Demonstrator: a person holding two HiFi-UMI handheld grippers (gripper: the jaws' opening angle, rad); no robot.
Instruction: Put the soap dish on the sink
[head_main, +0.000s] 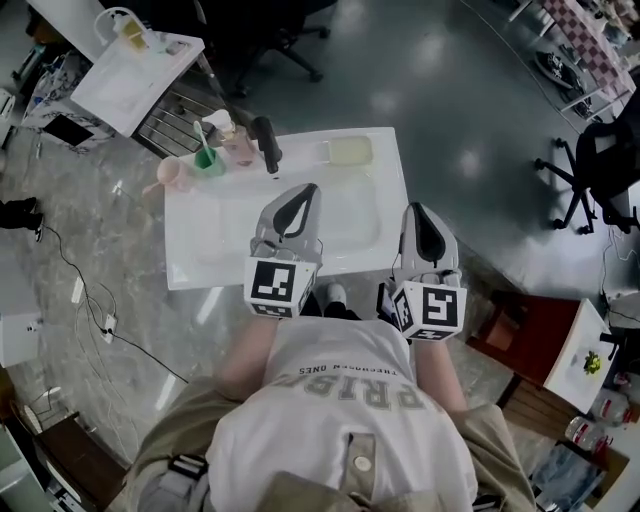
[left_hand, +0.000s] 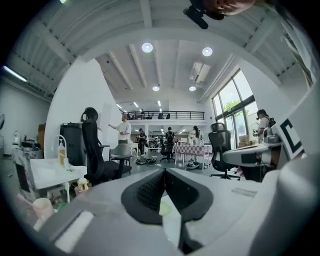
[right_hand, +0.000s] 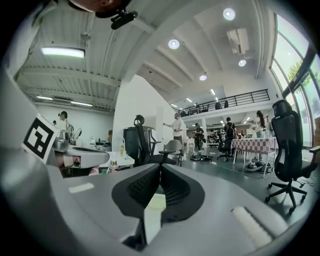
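Observation:
The soap dish (head_main: 350, 151), pale yellow-green and rectangular, lies on the back right rim of the white sink (head_main: 190, 245) in the head view. My left gripper (head_main: 308, 190) hangs over the basin's near half, well short of the dish, with its jaws shut on nothing. My right gripper (head_main: 416, 208) is level with it, just off the sink's right edge, shut and empty too. In the left gripper view the left gripper (left_hand: 164, 172) points out level across the room, as does the right gripper (right_hand: 160, 167) in its own view.
A black faucet (head_main: 266, 143), a green cup (head_main: 207, 158) with a toothbrush and a pink cup (head_main: 172, 172) stand along the sink's back rim. A white cart (head_main: 135, 65) is at the back left. An office chair (head_main: 590, 170) and a reddish box (head_main: 530, 335) stand at the right.

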